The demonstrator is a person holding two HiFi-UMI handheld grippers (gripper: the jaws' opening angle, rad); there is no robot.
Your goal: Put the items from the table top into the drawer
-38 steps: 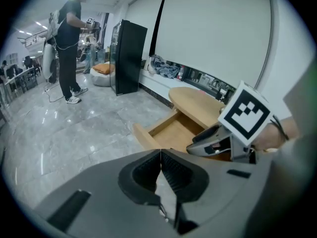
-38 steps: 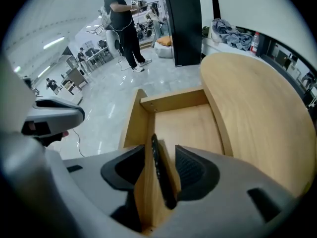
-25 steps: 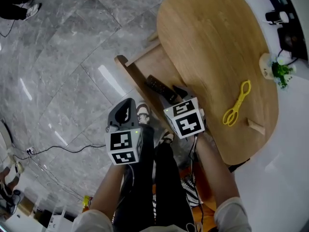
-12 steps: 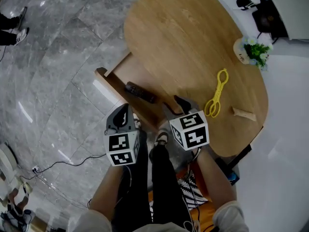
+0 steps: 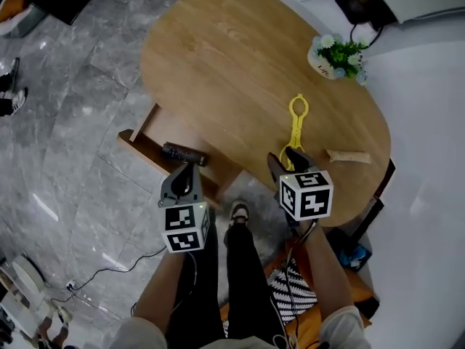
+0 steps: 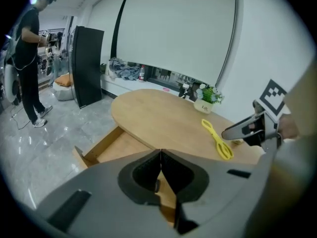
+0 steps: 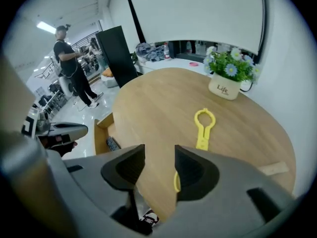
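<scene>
Yellow plastic tongs [image 5: 296, 124] lie on the oval wooden table [image 5: 218, 57], and a small wooden block [image 5: 349, 156] rests near its right edge. My right gripper [image 5: 285, 163] hangs open over the table's near edge, just short of the tongs' [image 7: 203, 128] handles, with nothing between its jaws. The drawer [image 5: 149, 133] under the table's left side is pulled out, and a black remote [image 5: 184, 153] lies inside it. My left gripper [image 5: 186, 180] is shut and empty, held in front of the drawer [image 6: 106, 145].
A white pot with a flowering plant [image 5: 330, 55] stands at the table's far right. The person's legs and shoes [image 5: 237, 213] are below the near edge. Grey tiled floor [image 5: 65, 144] lies to the left; another person [image 7: 69, 63] stands far off beside a black cabinet.
My right gripper has moved from above the drawer and remote to the table's near edge by the yellow tongs. The left gripper has shifted along with it, still shut.
</scene>
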